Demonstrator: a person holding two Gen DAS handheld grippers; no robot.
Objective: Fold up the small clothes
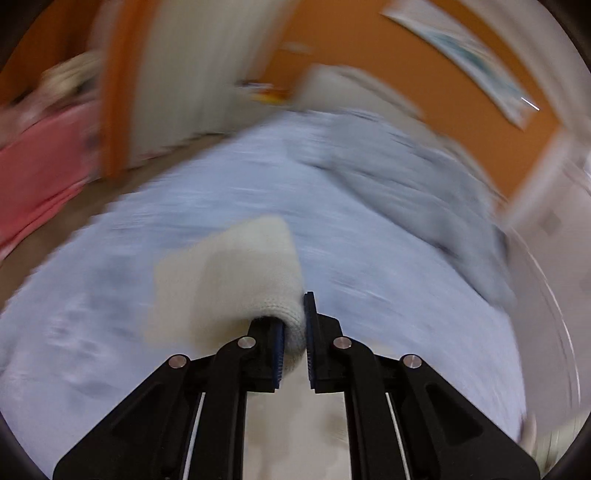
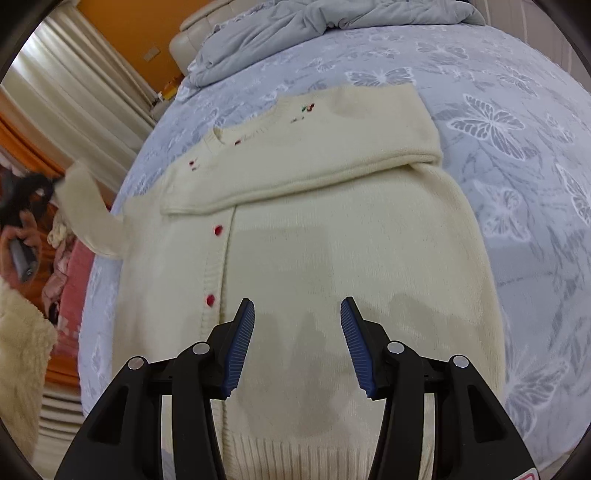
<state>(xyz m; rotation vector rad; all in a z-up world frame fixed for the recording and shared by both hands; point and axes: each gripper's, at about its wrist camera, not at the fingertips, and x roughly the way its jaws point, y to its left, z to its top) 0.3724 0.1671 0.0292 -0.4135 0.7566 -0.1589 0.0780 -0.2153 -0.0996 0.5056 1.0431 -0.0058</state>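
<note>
A small cream knit cardigan (image 2: 332,229) with red buttons lies flat on a bed. One sleeve (image 2: 314,162) is folded across its chest. The other sleeve (image 2: 88,214) is lifted off the bed at the left. My left gripper (image 1: 295,325) is shut on that sleeve's cuff (image 1: 221,280) and holds it in the air; the left wrist view is blurred by motion. The left gripper also shows in the right wrist view (image 2: 33,192), held by a hand. My right gripper (image 2: 297,314) is open and empty, just above the cardigan's lower half.
The bed has a pale blue butterfly-print sheet (image 2: 498,147). A crumpled grey-blue blanket (image 2: 295,29) lies at its far end. Curtains (image 2: 66,85) and orange walls stand to the left. Pink cloth (image 1: 37,173) lies beside the bed.
</note>
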